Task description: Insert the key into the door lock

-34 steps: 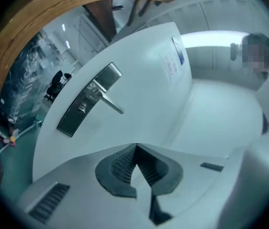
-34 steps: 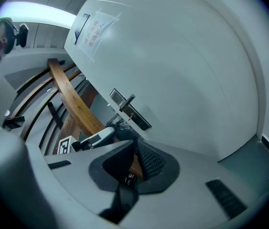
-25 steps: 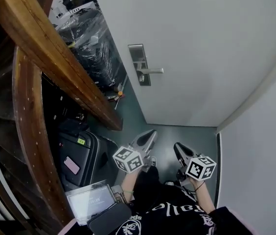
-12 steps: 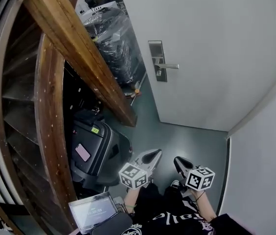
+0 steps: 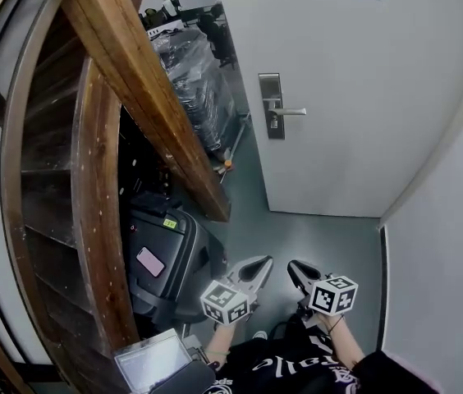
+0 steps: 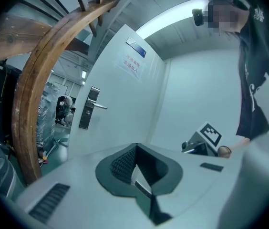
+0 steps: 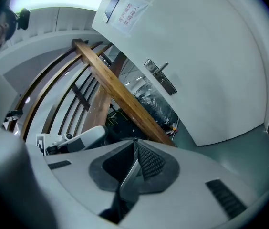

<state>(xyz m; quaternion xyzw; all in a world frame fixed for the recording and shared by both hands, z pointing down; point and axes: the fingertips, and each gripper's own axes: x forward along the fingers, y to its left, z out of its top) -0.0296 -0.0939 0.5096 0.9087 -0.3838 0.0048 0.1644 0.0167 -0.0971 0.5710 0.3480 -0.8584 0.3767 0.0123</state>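
Note:
The white door (image 5: 355, 97) stands shut ahead, with a steel lock plate (image 5: 272, 105) and lever handle (image 5: 291, 112). The keyhole sits under the lever. Both grippers are held low in front of the person, well short of the door and pointing toward it. My left gripper (image 5: 258, 263) is shut, pads together. My right gripper (image 5: 295, 266) also looks shut. A thin grey strip runs between the right pads (image 7: 146, 163), and I cannot tell whether it is the key. The lock plate (image 6: 89, 108) shows far off in the left gripper view and as lock plate (image 7: 160, 77) in the right gripper view.
A wooden stair stringer (image 5: 141, 80) slants down on the left, close to the door's hinge side. Under it lie a black case (image 5: 162, 261) and wrapped goods (image 5: 190, 72). A white wall (image 5: 445, 245) closes the right. A paper sign (image 6: 132, 63) hangs on the door.
The head view has swung: the lock plate slid right in the frame and more staircase shows. Both grippers sit lower in the frame, side by side, jaws unchanged.

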